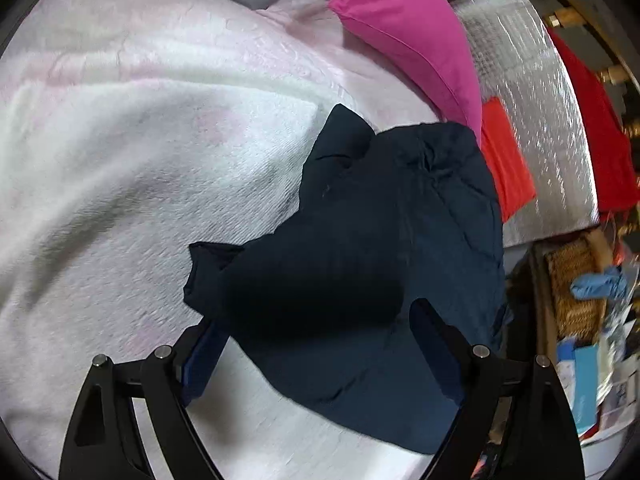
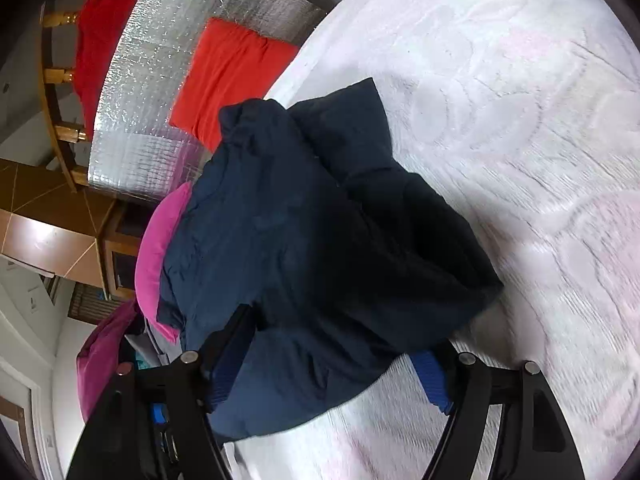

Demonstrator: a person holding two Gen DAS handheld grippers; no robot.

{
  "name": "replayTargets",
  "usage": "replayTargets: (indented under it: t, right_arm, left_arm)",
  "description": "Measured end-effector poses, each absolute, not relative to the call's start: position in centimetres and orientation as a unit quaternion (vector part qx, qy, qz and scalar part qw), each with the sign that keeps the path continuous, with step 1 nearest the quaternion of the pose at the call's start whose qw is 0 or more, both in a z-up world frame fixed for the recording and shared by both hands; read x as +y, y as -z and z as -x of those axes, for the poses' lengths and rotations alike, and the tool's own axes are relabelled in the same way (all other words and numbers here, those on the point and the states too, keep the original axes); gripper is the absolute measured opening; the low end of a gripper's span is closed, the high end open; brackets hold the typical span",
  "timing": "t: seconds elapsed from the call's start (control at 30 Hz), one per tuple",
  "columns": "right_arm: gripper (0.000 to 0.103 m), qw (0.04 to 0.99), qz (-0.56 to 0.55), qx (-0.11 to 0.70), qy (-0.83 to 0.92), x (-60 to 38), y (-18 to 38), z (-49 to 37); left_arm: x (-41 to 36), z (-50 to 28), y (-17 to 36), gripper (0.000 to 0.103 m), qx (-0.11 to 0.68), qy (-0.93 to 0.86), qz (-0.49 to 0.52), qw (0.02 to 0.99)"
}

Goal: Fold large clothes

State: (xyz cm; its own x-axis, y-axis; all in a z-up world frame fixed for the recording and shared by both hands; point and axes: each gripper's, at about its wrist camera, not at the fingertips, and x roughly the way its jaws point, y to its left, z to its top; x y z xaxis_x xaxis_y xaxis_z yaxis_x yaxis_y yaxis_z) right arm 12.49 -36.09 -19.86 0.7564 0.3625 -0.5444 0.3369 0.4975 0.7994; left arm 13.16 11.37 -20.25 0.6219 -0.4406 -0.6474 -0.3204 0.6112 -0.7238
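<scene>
Dark navy fabric garment (image 1: 360, 248) lies bunched on the white-and-pink fuzzy blanket (image 1: 120, 160), near its edge by the magenta pillow (image 1: 408, 36). Left gripper (image 1: 316, 344) & right gripper (image 2: 340, 344): fingers spread wide, cloth draped btwn, not pinched. Risk: closing now grabs several layers, so fold bunches.

The dark navy garment (image 1: 360, 248) drapes over the space between the left gripper (image 1: 320, 344) jaws, so its fingertips are buried in cloth and I cannot tell whether they pinch it. The right gripper (image 2: 336, 344) is likewise half swallowed, the cloth covering the gap. Beyond the right jaws the white blanket (image 2: 540, 240) smears into blur, and a pink pillow (image 2: 156, 256) shows only its edge.
</scene>
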Motion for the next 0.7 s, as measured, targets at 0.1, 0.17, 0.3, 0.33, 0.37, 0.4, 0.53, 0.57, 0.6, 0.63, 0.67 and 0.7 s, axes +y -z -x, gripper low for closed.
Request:
replayTargets:
  t: [0.1,0.17,0.3,0.33,0.37,0.4,0.53,0.57,0.6,0.63,0.67,0.7]
  right_arm:
    - [0.078,0.797,-0.500,0.337,-0.010,-36.0,19.8,-13.1]
    - [0.078,0.802,-0.499,0.328,-0.011,-35.8,19.9,-13.6]
    - [0.076,0.811,-0.494,0.314,-0.002,-35.4,19.8,-13.8]
    - [0.069,0.815,-0.486,0.316,0.008,-35.2,19.7,-13.7]
    - [0.063,0.818,-0.479,0.318,0.015,-35.1,19.7,-13.5]
    - [0.060,0.821,-0.473,0.317,0.021,-34.9,19.6,-13.5]
    - [0.039,0.837,-0.447,0.315,0.029,-34.2,18.7,-13.2]
    - [0.036,0.844,-0.433,0.315,0.033,-33.9,18.3,-13.1]
    - [0.035,0.853,-0.416,0.313,0.040,-33.4,17.7,-12.9]
    - [0.033,0.857,-0.408,0.312,0.044,-33.0,17.4,-12.7]
    - [0.033,0.859,-0.404,0.312,0.047,-32.8,17.2,-12.6]
    - [0.031,0.860,-0.402,0.311,0.048,-32.7,17.0,-12.4]
  left_arm:
    - [11.3,-13.7,20.4,0.089,0.420,0.045,0.454,0.785]
    - [11.0,-13.7,20.3,0.088,0.416,0.045,0.448,0.790]
    - [10.3,-13.8,20.5,0.068,0.414,0.019,0.426,0.804]
    - [10.1,-13.8,20.4,0.064,0.412,0.017,0.421,0.808]
    - [10.2,-13.6,20.4,0.060,0.411,0.015,0.419,0.810]
    - [10.1,-13.6,20.3,0.058,0.408,0.014,0.416,0.813]
    - [10.0,-13.8,19.9,0.042,0.403,0.012,0.406,0.820]
    - [9.9,-13.7,19.6,0.037,0.400,0.011,0.401,0.824]
    - [9.8,-14.1,19.4,0.034,0.397,0.010,0.396,0.828]
    - [9.6,-14.0,19.0,0.030,0.395,0.007,0.385,0.834]
    - [9.6,-13.7,18.6,0.026,0.392,0.007,0.376,0.839]
    - [9.5,-13.7,18.3,0.024,0.389,0.008,0.372,0.843]
